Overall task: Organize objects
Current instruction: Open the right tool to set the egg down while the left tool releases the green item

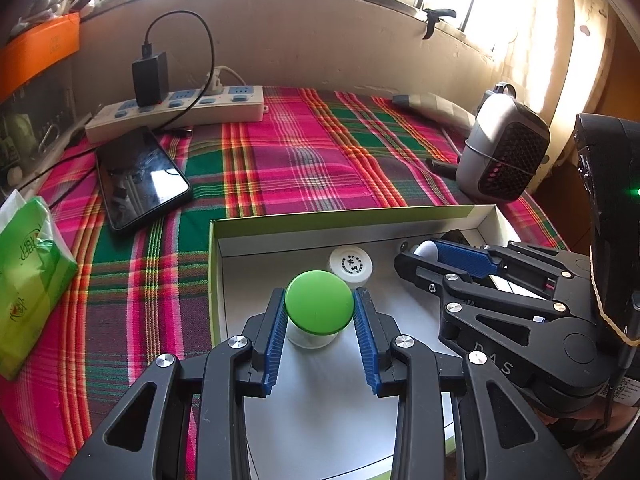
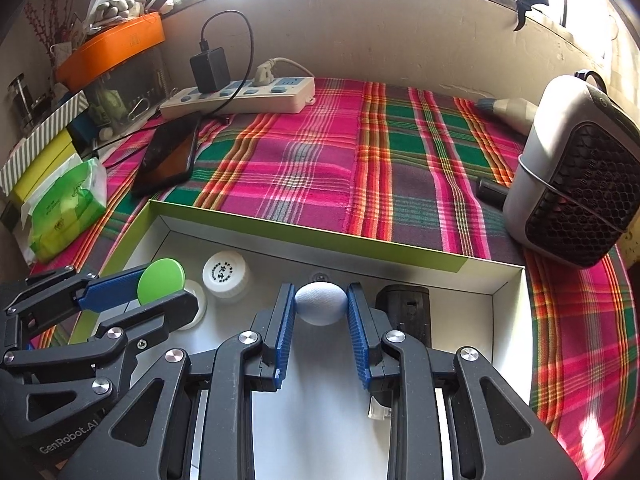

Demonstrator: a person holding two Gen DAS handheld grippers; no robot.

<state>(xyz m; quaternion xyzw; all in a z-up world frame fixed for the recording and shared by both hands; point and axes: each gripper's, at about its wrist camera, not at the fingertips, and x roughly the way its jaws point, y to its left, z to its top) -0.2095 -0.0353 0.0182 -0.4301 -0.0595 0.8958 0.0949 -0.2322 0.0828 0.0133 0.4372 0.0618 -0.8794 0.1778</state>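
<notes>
Both grippers clamped inside box (image 2: 304, 236): L (image 1: 320, 308) w/ green-lid jar (image 1: 319, 307), R (image 2: 321, 304) w/ white ball (image 2: 321, 303).

Green-lidded jar (image 1: 319, 307) — between blue fingers (image 1: 276, 340)

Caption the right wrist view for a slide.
Right hand-held gripper grips a white ball inside the box.

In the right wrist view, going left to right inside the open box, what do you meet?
Green-lidded jar in the left hand-held gripper → white-capped bottle → white ball between the right hand-held gripper's pads → black block by the box's right wall.
</notes>
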